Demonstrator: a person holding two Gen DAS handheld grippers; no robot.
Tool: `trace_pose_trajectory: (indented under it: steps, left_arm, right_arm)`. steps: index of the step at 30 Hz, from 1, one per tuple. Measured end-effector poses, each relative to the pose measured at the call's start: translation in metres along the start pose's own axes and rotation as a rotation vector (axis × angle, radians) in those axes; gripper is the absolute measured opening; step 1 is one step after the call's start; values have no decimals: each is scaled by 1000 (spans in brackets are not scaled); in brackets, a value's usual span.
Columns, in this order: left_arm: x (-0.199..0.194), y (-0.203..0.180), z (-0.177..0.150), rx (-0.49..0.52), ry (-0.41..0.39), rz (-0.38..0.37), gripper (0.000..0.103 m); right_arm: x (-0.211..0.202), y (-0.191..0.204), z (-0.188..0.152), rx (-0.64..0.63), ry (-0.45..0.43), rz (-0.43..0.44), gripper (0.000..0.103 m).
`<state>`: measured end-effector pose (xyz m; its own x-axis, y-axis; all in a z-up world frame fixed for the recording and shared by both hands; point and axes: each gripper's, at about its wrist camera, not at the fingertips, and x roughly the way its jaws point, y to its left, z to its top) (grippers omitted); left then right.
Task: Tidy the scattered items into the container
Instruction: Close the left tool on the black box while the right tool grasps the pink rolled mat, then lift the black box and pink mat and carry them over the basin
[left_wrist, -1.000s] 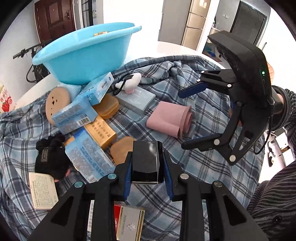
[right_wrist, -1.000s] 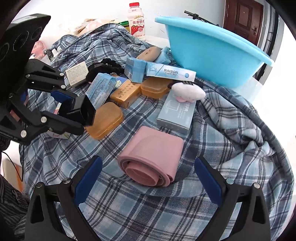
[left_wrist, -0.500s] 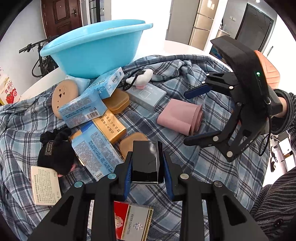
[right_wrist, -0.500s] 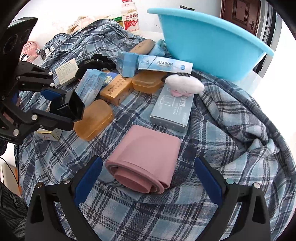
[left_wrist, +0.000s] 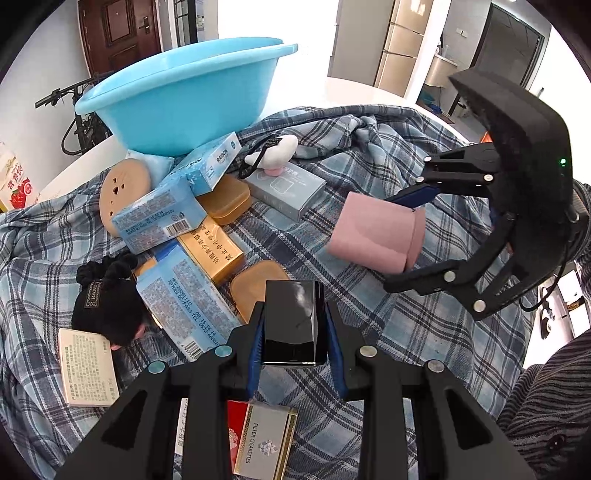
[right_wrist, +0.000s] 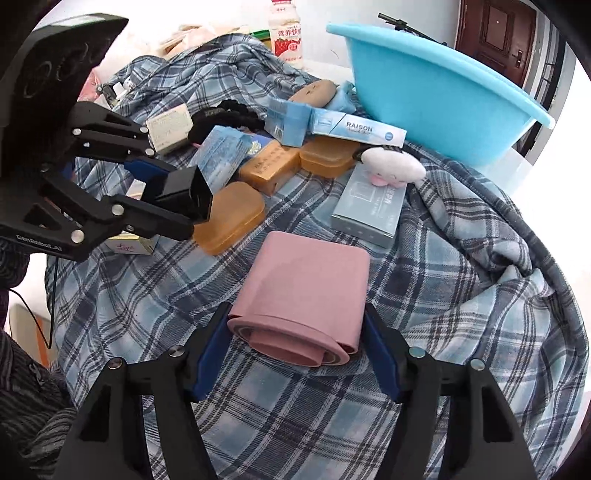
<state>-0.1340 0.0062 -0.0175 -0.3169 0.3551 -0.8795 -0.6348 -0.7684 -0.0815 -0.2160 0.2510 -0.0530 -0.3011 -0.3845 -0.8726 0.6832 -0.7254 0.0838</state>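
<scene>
Both wrist cameras close, angled down over plaid cloth (left_wrist: 388, 332); each sees other gripper; shared: blue basin (right_wrist: 436, 92).

Pink rolled band (right_wrist: 306, 295), flattened coil, open end toward the right wrist camera, on plaid cloth between blue pads; glossy black box (left_wrist: 293, 325), upright, clamped above the cloth; light blue plastic basin (left_wrist: 184, 92), tilted, behind the clutter.

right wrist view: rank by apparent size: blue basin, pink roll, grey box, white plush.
1. blue basin, largest, though far back.
2. pink roll, close to the camera between the right gripper pads, so inflated.
3. grey box.
4. white plush, smallest, lying on the grey box's far end.
</scene>
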Motion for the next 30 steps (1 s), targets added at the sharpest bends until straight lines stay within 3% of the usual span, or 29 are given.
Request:
trace_pose_trajectory:
  steps: [15, 24, 27, 30]
  left_arm:
    - [-10, -6, 0, 15, -3, 18, 32]
    - [-22, -14, 6, 14, -50, 23, 32]
    - [-26, -14, 10, 21, -56, 33, 32]
    - [-29, -16, 15, 38, -55, 42, 32]
  right_arm:
    - [-30, -1, 2, 12, -58, 15, 67]
    - [-60, 2, 1, 0, -116, 14, 67]
    - [-71, 3, 3, -3, -144, 3, 67]
    - [-80, 7, 6, -19, -183, -63, 67]
